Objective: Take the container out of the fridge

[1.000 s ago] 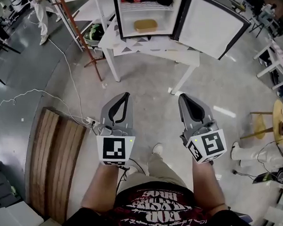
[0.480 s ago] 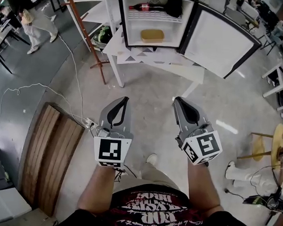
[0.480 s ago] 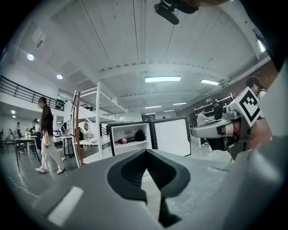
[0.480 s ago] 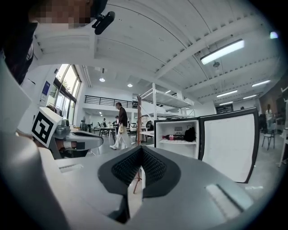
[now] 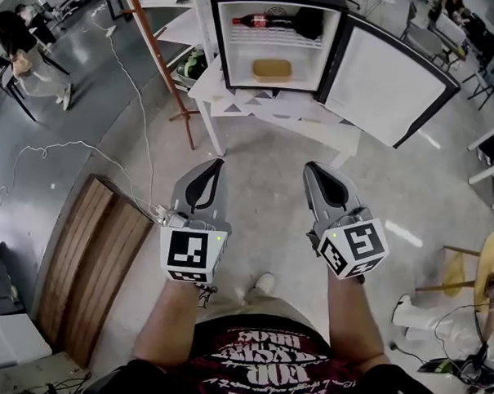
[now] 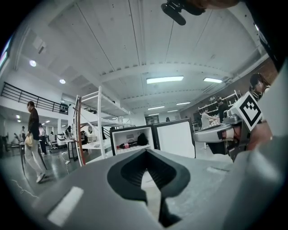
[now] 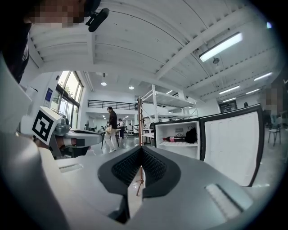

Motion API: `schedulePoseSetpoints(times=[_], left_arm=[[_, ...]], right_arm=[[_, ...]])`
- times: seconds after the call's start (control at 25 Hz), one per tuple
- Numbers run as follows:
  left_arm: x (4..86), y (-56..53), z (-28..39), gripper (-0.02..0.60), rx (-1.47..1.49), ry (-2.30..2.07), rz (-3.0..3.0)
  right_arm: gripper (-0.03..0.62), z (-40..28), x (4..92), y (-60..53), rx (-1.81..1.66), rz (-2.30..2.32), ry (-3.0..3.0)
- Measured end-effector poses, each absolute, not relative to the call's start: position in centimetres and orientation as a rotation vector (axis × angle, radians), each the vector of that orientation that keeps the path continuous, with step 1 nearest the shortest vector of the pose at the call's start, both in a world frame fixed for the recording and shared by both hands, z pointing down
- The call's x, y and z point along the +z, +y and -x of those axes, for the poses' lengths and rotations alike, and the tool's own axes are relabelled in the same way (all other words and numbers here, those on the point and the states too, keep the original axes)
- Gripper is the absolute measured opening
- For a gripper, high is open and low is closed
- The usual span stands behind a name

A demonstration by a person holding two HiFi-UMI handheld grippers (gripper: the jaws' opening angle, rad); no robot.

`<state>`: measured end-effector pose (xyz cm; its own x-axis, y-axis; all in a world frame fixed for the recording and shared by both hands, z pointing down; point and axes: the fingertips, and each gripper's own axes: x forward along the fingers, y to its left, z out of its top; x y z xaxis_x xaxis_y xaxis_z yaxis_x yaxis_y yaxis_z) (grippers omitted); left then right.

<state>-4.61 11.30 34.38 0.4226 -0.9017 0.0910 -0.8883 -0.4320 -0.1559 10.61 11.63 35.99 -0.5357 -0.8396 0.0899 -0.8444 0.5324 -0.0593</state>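
The small fridge (image 5: 277, 36) stands open on a white table (image 5: 226, 91) ahead of me, its door (image 5: 385, 76) swung out to the right. A flat tan container (image 5: 272, 69) lies on the fridge's lower level. Above it on the shelf lie a cola bottle (image 5: 260, 21) and a black bag (image 5: 309, 22). My left gripper (image 5: 219, 163) and right gripper (image 5: 311, 166) are held side by side over the floor, well short of the table, both shut and empty. In the gripper views the fridge (image 6: 132, 140) (image 7: 177, 137) is straight ahead beyond the closed jaw tips.
A wooden board (image 5: 86, 260) lies on the floor at my left, with a power strip (image 5: 158, 212) and cables (image 5: 65, 149) beside it. A rust-coloured ladder leg (image 5: 164, 65) stands left of the table. A stool (image 5: 471, 264) is at the right. A person (image 5: 20, 47) walks at far left.
The fridge and table have come nearer and sit lower in the head view. Both grippers have moved forward with me, staying shut and side by side.
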Motion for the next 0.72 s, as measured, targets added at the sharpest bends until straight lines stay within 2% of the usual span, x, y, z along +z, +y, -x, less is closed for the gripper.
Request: schedulePoseSetpoints(times=[0.72], left_arm=[[35.7,6.8,2.5,0.0,-0.218,1.596,2.594]], right_arm=[[0.026,-12.3,37.0,8.6,0.095,-1.481,-2.635]])
